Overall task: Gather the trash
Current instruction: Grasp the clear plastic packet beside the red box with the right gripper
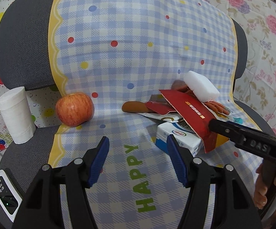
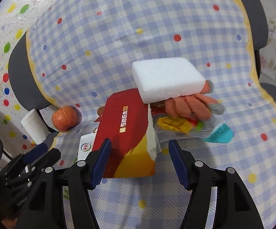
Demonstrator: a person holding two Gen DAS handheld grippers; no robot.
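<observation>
Trash was heaped on the checked cloth (image 1: 118,57) covering the chair. A torn red carton (image 2: 126,126) lay on top, its long axis running from the right hand-held gripper (image 2: 140,162) away toward a white foam block (image 2: 168,80). The jaws were spread wide around the carton's near end; contact could not be confirmed. An orange glove (image 2: 187,106), a fruit wrapper (image 2: 174,124) and a milk carton (image 1: 178,139) were crowded beside it. The left hand-held gripper (image 1: 138,162) was held open and empty, with an apple (image 1: 74,108) and paper roll (image 1: 15,114) well apart.
</observation>
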